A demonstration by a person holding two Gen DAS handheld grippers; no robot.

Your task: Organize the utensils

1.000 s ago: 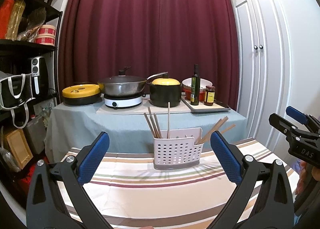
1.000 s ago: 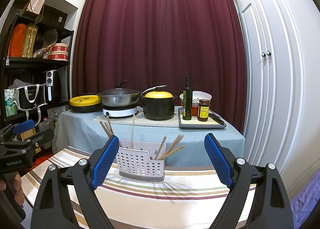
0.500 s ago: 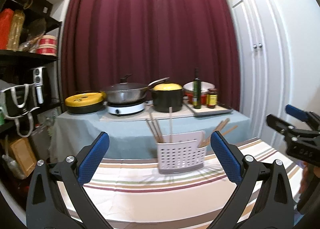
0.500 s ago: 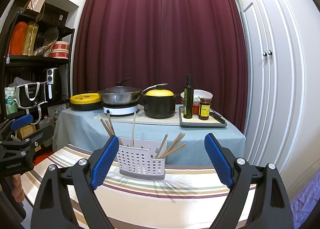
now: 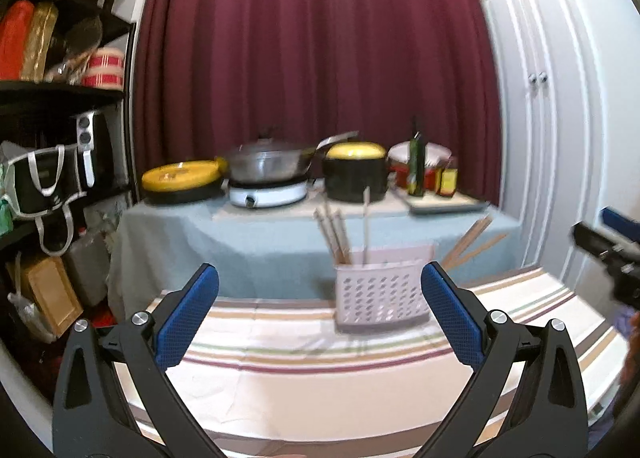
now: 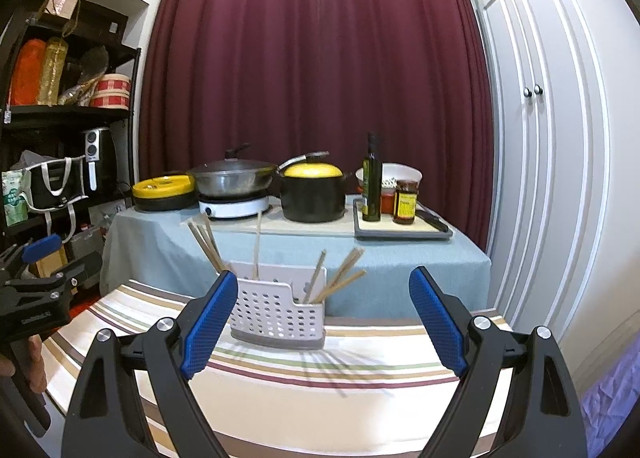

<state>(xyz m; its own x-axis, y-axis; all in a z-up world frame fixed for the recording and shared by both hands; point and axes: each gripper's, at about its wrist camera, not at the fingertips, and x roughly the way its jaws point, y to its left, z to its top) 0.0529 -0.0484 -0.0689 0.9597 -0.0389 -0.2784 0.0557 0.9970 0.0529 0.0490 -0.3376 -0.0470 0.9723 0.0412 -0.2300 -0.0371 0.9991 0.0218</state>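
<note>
Right wrist view gives me the sharper picture: the white perforated caddy (image 6: pixel 278 312) stands on the striped tablecloth (image 6: pixel 320 390), ahead of my right gripper (image 6: pixel 320 328), whose blue pads are spread wide with nothing between them. My left gripper (image 5: pixel 320 318) is likewise splayed and empty, with the caddy (image 5: pixel 380 292) showing just inside its right pad.

I count 2 compartments in the caddy. The taller left one holds about 4 chopsticks (image 6: pixel 208 244), 3 leaning left and 1 thin one nearly upright; the lower right one holds what looks like 3 chopsticks (image 6: pixel 340 272) fanned to the right. The left view is motion-blurred, so a stick hidden behind another could change that tally.

I judge these sticks light, stiff and slim, probably wood or bamboo, so they should not break but could roll or pivot in the pads. I would pinch 1 at its free upper part, well above the caddy rim, and lift along its own lean. The plastic caddy looks light enough to tip or slide if a stick drags on its wall.
</note>
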